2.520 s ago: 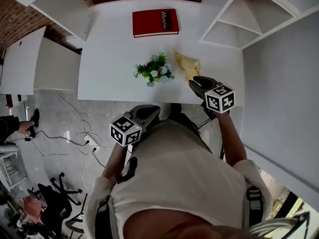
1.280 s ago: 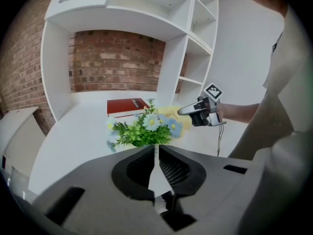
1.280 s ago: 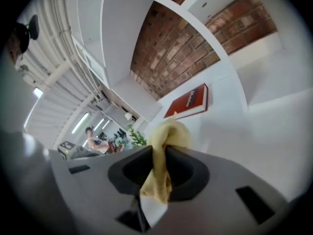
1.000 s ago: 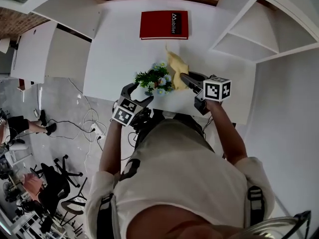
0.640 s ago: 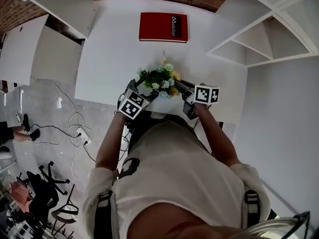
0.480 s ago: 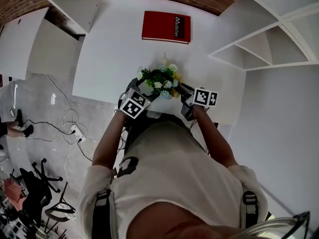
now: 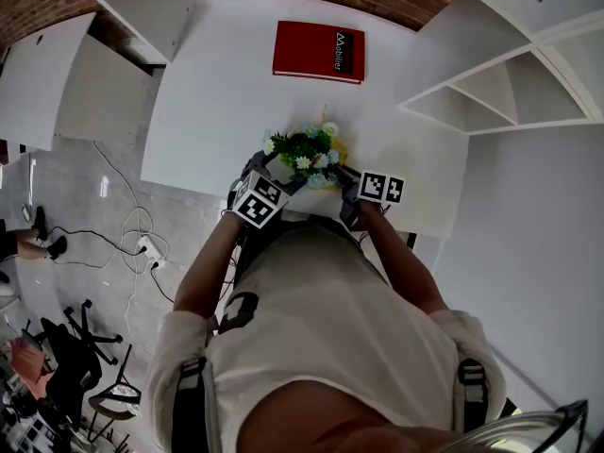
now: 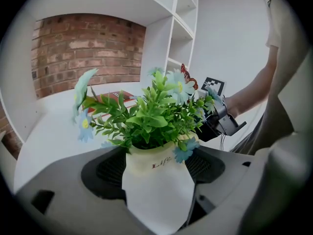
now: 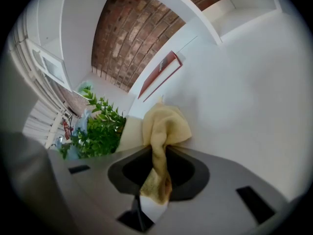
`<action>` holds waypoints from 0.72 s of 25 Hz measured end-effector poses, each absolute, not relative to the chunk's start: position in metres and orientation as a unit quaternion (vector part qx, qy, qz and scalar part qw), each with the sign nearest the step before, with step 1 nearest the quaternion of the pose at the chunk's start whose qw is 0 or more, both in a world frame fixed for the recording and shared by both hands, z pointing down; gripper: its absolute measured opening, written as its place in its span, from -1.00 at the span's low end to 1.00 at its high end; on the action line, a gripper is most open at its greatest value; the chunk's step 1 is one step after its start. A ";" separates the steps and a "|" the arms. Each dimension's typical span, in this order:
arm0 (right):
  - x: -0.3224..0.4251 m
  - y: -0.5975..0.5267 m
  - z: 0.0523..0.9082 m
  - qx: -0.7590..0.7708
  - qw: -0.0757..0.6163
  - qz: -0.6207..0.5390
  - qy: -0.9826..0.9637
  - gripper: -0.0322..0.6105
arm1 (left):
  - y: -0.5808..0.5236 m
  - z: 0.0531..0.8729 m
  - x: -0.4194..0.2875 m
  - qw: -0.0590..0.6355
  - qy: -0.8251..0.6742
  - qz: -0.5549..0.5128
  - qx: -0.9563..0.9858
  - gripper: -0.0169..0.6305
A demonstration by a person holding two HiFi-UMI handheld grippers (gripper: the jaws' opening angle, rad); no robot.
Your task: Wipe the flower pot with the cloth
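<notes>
The flower pot [image 8: 156,185] is white, with a word printed near its rim and a bush of green leaves [image 8: 146,119] and pale blue flowers growing from it. It stands on the white table [image 7: 212,92], close to the edge nearest the person. The left gripper [image 7: 274,170] has its jaws spread wide, one on each side of the pot, which fills the gap between them. The pads flank the pot's walls, with no clear sign that they press on it.

The right gripper [image 9: 157,173] comes in just beside the pot on its other side. Its jaws are nearly together and pinch a yellow cloth [image 9: 164,126]. The cloth bunches out past the jaw tips and sits right by the pot's wall, level with the lowest leaves — whether it touches the pot I cannot tell.

Beyond the pot, well apart from it and toward the brick wall [image 9: 127,38], a red book [image 7: 318,52] lies flat on the same table.
</notes>
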State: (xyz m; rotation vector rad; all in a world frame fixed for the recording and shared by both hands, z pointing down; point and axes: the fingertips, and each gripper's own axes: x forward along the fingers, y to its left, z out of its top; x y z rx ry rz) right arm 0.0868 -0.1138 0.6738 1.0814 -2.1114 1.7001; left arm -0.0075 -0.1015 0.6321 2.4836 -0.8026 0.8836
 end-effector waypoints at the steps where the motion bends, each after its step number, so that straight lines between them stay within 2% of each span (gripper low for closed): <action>1: 0.087 -0.113 0.674 0.369 0.113 0.578 -0.720 -0.62 | -0.099 0.632 -0.008 0.193 -0.286 0.318 0.883 0.16; 12: 0.074 -0.119 0.592 0.332 0.094 0.493 -0.799 -0.61 | -0.081 0.635 0.002 0.203 -0.283 0.330 0.877 0.16; 18: 0.081 -0.102 0.630 0.351 0.095 0.527 -0.768 -0.61 | -0.073 0.635 0.004 0.210 -0.287 0.330 0.875 0.16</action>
